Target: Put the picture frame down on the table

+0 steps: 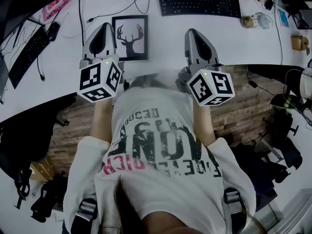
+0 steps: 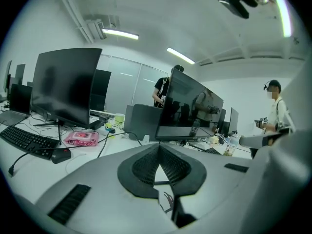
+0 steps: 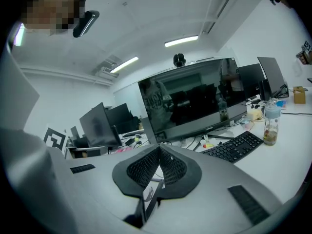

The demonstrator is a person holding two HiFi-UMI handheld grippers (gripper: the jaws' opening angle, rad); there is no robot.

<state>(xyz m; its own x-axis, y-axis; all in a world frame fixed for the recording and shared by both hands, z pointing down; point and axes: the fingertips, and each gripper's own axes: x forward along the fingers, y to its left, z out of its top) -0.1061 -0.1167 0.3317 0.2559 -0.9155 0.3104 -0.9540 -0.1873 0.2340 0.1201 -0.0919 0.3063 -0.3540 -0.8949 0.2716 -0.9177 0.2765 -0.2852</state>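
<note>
Jaws closed, picture frame point(image 1: 130, 37) flat below

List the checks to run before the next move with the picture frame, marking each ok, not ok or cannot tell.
1. The picture frame is on the table: ok.
2. Frame lying fully flat, not propped: cannot tell.
3. The left hand-held gripper is shut, nothing between its jaws: ok.
4. The right hand-held gripper is shut and empty: ok.
5. Left one clear of the frame's edge: cannot tell.
6. The keyboard lies apart from the frame: ok.
</note>
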